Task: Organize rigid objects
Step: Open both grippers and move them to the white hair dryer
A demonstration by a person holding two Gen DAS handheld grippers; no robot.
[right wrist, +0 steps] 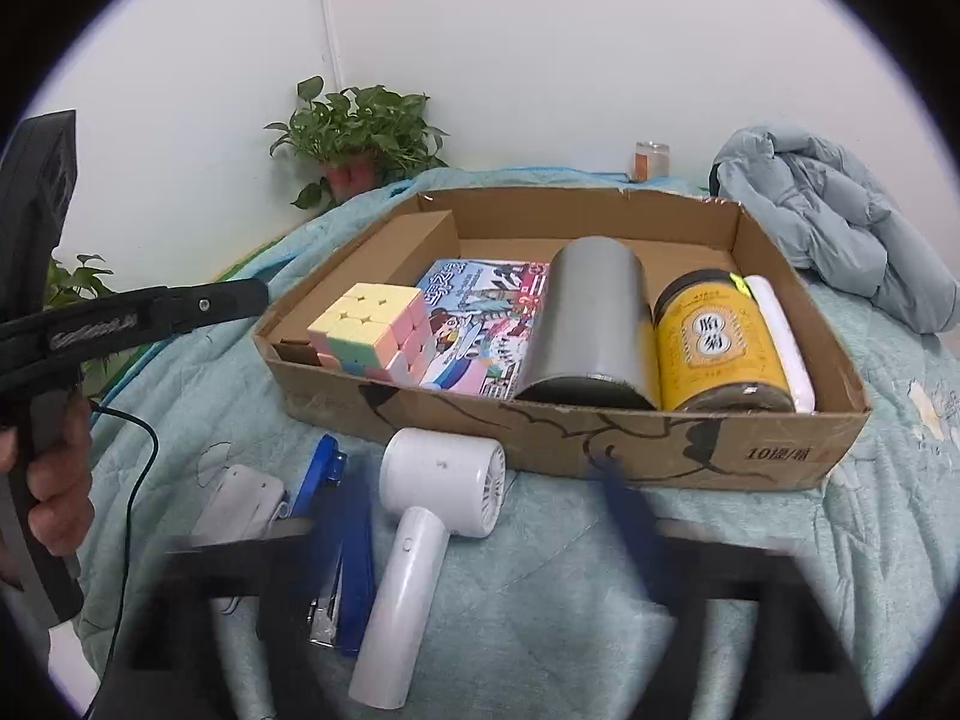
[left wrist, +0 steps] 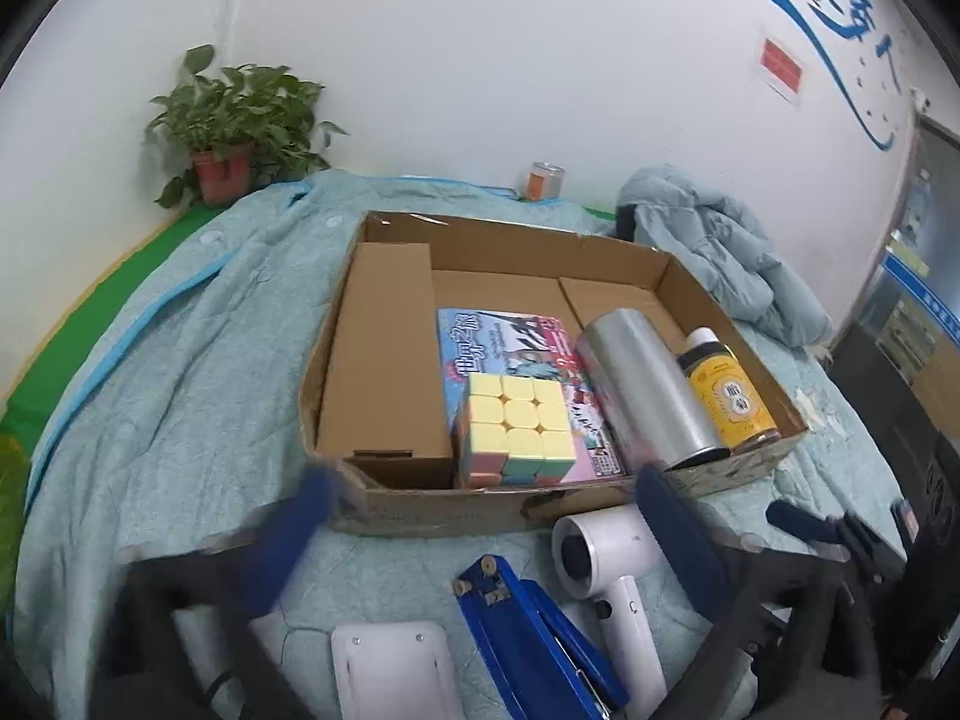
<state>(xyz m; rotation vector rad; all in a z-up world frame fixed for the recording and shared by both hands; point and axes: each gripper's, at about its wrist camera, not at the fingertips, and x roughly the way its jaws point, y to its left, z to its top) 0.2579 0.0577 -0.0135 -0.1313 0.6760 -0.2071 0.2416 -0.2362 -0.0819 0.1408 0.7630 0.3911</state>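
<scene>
An open cardboard box (left wrist: 432, 510) (right wrist: 750, 456) lies on a teal quilt. In it are a pastel puzzle cube (left wrist: 516, 432) (right wrist: 369, 333) on a picture book (left wrist: 498, 342) (right wrist: 474, 324), a silver cylinder (left wrist: 648, 384) (right wrist: 591, 324) and a yellow-labelled jar (left wrist: 729, 396) (right wrist: 717, 342). In front of the box lie a white hair dryer (left wrist: 612, 588) (right wrist: 420, 534), a blue stapler (left wrist: 540, 642) (right wrist: 348, 546) and a white flat object (left wrist: 390, 666) (right wrist: 240, 504). My left gripper (left wrist: 486, 510) is open and empty above them. My right gripper (right wrist: 486, 510) is open and empty over the dryer.
A crumpled light-blue jacket (left wrist: 726, 252) (right wrist: 828, 228) lies right of the box. A potted plant (left wrist: 234, 126) (right wrist: 360, 132) and a small jar (left wrist: 543, 180) (right wrist: 651, 159) stand by the wall. In the right wrist view the hand-held left gripper (right wrist: 138, 312) is at left.
</scene>
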